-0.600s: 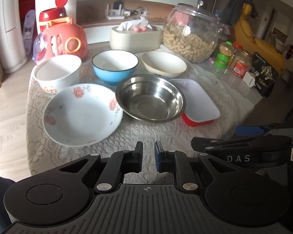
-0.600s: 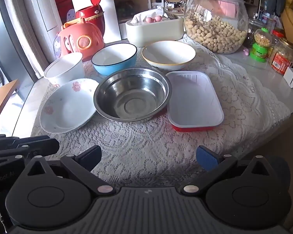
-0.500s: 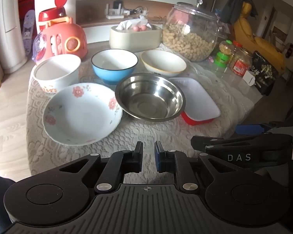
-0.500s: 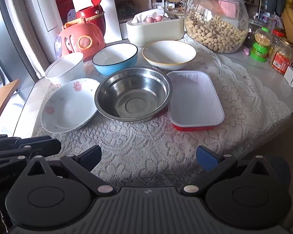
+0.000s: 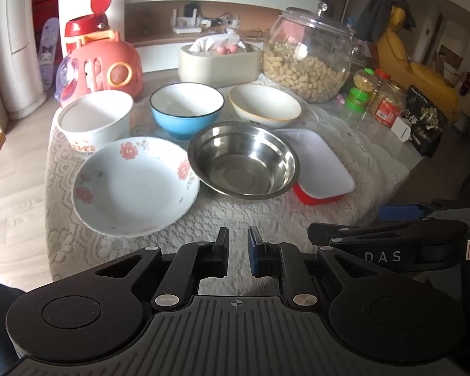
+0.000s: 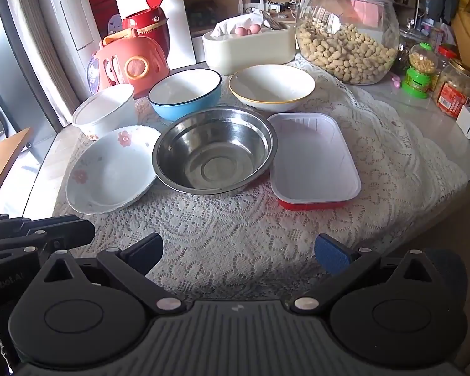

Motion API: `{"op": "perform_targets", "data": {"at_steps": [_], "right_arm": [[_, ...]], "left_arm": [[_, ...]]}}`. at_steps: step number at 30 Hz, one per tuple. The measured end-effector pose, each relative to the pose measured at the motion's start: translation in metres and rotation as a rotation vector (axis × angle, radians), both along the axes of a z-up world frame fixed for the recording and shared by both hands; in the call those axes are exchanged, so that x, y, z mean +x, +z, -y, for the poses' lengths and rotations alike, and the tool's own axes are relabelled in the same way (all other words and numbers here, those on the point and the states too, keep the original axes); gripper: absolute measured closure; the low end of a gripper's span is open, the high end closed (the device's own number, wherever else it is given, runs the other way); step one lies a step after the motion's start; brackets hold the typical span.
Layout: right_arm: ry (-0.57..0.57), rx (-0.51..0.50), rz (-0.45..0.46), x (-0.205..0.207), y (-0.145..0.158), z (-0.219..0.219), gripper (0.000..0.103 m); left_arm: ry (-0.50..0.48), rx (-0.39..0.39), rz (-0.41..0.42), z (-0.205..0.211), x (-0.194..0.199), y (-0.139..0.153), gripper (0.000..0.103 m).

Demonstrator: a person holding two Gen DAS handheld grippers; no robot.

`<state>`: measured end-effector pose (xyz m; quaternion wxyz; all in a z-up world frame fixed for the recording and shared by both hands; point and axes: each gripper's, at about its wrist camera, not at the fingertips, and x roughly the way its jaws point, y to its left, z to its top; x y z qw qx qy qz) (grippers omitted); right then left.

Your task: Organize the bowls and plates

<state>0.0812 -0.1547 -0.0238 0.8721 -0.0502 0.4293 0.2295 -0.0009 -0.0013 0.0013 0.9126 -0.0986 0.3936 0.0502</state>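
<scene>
On the lace cloth stand a floral plate (image 5: 131,185) (image 6: 109,172), a steel bowl (image 5: 242,159) (image 6: 214,150), a red tray with white inside (image 5: 316,166) (image 6: 313,156), a white bowl (image 5: 94,119) (image 6: 105,109), a blue bowl (image 5: 186,109) (image 6: 185,92) and a yellow-rimmed bowl (image 5: 264,105) (image 6: 271,84). My left gripper (image 5: 238,255) is nearly shut and empty, over the cloth's near edge below the plate and steel bowl. My right gripper (image 6: 238,250) is open and empty, in front of the steel bowl and tray.
Behind the dishes stand a pink toy case (image 5: 103,69), a cream tissue box (image 5: 219,59), a glass jar of peanuts (image 5: 307,59) and small jars (image 5: 388,103) at the right. The table edge drops off at the right and near side.
Both grippers have drifted slightly; the dishes sit a little differently in view. Nothing was grasped or moved.
</scene>
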Motion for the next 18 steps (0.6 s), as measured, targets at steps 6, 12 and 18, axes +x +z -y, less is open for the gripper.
{"op": "perform_targets", "data": {"at_steps": [6,12,18], "right_arm": [[0.001,0.000,-0.001,-0.0004,-0.0002,-0.0003,0.000],[0.000,0.001,-0.001,-0.0005,0.0000,0.0000,0.000],[-0.001,0.004,-0.001,-0.0003,-0.0001,-0.0002,0.000]], "left_arm": [[0.001,0.000,-0.001,-0.0003,-0.0004,0.0004,0.086],[0.001,-0.001,-0.005,-0.0007,-0.0004,0.0005,0.086],[0.003,-0.008,-0.001,-0.0016,0.0001,-0.0006,0.086]]}}
